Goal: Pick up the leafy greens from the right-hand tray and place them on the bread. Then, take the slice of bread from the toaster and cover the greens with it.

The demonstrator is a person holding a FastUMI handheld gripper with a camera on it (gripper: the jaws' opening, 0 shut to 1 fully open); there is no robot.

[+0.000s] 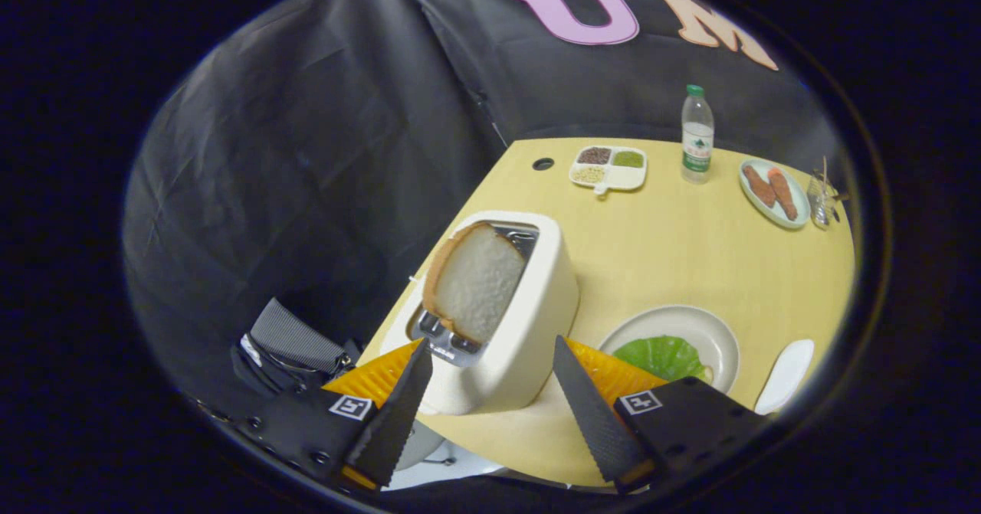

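Note:
A cream toaster stands on the yellow table just ahead of my fingers. A slice of white bread sticks up out of its slot, tilted. My gripper is open, its two fingers spread to either side of the toaster's near end, below the slice and not touching it. To the right of the toaster a round pale plate holds a green leaf; whatever lies under the leaf is hidden.
At the table's far side are a divided dish of grains, a water bottle, an oval plate with two sausages and a small glass. A white spoon-like piece lies right of the round plate. A round hole marks the tabletop.

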